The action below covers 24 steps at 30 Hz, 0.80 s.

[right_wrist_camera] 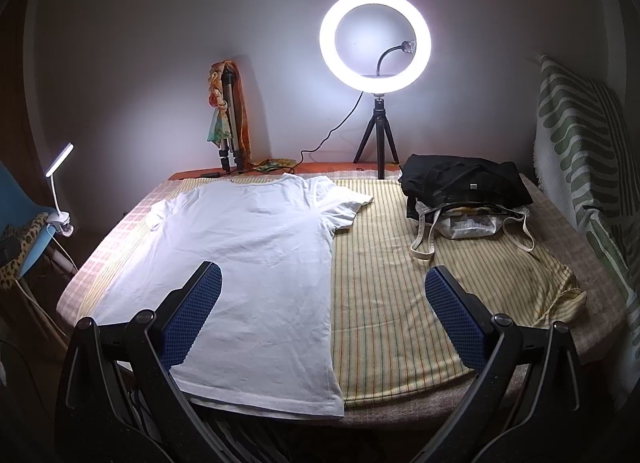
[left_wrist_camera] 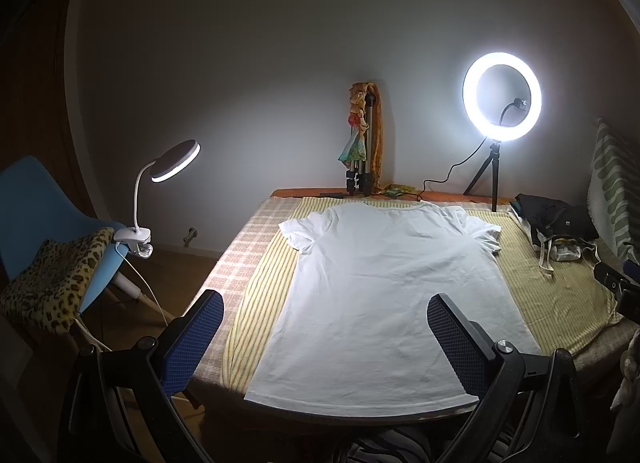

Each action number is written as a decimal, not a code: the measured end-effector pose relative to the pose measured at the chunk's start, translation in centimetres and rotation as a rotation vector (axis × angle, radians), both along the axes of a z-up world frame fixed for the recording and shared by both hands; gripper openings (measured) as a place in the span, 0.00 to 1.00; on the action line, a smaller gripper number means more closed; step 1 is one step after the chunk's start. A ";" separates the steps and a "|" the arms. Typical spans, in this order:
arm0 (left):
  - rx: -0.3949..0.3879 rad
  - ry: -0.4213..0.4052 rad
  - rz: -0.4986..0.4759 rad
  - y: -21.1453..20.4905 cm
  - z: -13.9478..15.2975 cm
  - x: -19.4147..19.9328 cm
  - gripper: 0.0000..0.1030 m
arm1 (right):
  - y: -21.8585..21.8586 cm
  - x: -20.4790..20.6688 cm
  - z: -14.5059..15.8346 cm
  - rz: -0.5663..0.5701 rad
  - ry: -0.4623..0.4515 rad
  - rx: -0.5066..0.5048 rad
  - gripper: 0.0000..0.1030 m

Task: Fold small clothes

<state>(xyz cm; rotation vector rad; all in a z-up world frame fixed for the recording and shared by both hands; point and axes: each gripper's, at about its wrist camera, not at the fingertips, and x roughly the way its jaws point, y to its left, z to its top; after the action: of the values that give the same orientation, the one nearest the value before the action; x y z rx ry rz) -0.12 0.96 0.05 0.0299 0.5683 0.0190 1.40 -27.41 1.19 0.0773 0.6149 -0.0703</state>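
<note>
White T-shirt (left_wrist_camera: 384, 295) flat on striped cloth (right_wrist_camera: 400, 303), both grippers' fingers (left_wrist_camera: 196, 339) spread, empty

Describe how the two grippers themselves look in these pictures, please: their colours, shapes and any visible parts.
Both look alike. The left gripper and the right gripper each have two flat, paddle-shaped fingers with black backs and blue inner pads textured in a fine grid. The fingers sit on black linkage bars joined by round pivot bolts. No markings, gripper cables, hands or sleeves are visible.

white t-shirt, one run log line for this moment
white t-shirt flat, unfolded | left gripper open, empty | right gripper open, empty | black clothes piled far right
</note>
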 end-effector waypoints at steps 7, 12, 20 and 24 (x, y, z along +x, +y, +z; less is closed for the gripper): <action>0.003 0.015 0.016 0.4 -0.7 0.3 1.00 | 0.2 0.9 -0.2 0.031 0.005 -0.002 1.00; -0.025 0.056 0.038 2.0 -1.8 1.0 0.99 | 0.5 3.2 0.0 0.118 0.015 0.027 1.00; -0.085 0.073 0.056 6.6 -4.9 1.1 0.85 | 4.0 9.3 0.1 0.284 0.030 0.055 1.00; -0.137 0.117 0.058 8.8 -7.4 1.5 0.70 | 7.2 13.0 -0.3 0.365 0.055 0.079 0.99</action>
<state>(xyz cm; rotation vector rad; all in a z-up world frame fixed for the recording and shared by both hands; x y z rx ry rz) 1.40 9.81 -7.32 -0.1194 0.6858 0.0353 14.45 -20.24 0.88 0.0386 0.6787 0.3062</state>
